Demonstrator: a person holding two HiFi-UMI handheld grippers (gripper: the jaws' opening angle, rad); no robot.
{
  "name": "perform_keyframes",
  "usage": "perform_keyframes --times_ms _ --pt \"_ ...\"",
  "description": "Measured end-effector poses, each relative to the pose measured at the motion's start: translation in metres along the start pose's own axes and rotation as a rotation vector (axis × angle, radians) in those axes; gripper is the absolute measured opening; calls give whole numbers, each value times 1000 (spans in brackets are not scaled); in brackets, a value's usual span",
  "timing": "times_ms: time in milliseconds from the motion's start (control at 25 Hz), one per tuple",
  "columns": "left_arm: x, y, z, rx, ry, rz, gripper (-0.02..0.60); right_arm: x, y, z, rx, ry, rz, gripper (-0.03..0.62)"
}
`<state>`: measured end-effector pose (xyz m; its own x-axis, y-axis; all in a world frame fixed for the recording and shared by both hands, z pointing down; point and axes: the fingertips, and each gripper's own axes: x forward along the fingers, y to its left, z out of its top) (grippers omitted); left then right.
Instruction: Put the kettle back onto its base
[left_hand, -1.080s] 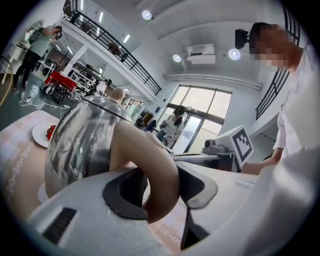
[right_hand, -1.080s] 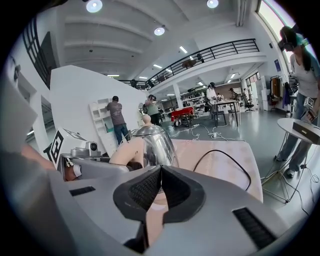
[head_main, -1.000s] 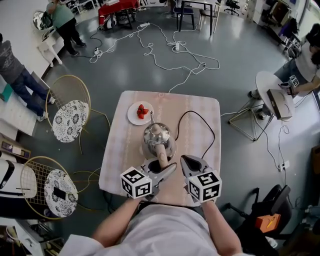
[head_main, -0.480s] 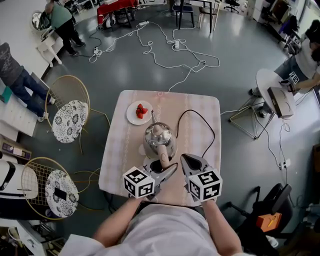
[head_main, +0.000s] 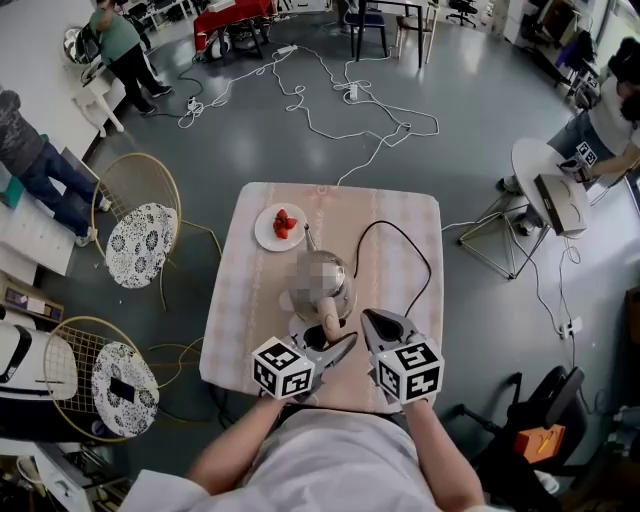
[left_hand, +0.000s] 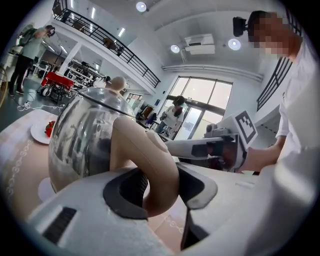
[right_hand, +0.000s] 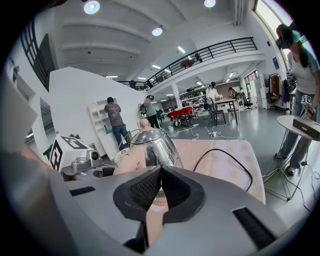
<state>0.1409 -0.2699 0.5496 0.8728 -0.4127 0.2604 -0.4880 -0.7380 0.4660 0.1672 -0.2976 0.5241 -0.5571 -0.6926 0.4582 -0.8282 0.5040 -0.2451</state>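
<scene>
A shiny steel kettle (head_main: 342, 290) with a beige handle (head_main: 328, 318) stands near the front of the table; the left gripper view shows its body (left_hand: 85, 135) close up. My left gripper (head_main: 325, 338) is shut on that handle (left_hand: 150, 165), one pad on each side. My right gripper (head_main: 368, 318) hovers just right of the handle, shut with nothing between its pads (right_hand: 176, 187). A pale disc (left_hand: 46, 189) shows under the kettle. I cannot tell whether it is the base or whether the kettle rests on it.
A white plate of strawberries (head_main: 280, 226) sits behind the kettle. A black cable (head_main: 415, 255) loops across the right half of the pink table (head_main: 400, 215). Two wire chairs (head_main: 140, 225) stand at the left. People and loose floor cables are farther off.
My left gripper has shifted slightly right and turned a little, still on the handle. The kettle has barely moved. The right gripper has stayed put.
</scene>
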Motion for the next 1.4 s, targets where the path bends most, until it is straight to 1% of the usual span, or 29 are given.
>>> perform_keyframes --times_ms 120,360,640,840,1000,1160,1280,1400 --pt "1 -1 -8 0 24 -6 161 -1 1 0 -1 -2 -4 5" --pt "0 1 -10 -5 24 -11 161 -1 4 -2 -1 2 -17 5" --pt "-3 1 -19 -8 45 -4 163 -4 11 -4 -2 -2 -29 5" --pt "-10 3 -20 -13 61 -5 179 -4 19 -2 2 -8 -34 5" --pt "-18 6 -23 8 84 5 208 -1 28 -2 3 -11 -37 5" --pt "-26 10 -24 17 100 10 216 0 35 -1 10 -18 -45 5" --pt "-36 12 -26 8 105 3 216 2 42 -1 18 -27 -53 5" --pt "-45 13 -27 19 120 -3 216 3 49 -1 29 -36 -62 5"
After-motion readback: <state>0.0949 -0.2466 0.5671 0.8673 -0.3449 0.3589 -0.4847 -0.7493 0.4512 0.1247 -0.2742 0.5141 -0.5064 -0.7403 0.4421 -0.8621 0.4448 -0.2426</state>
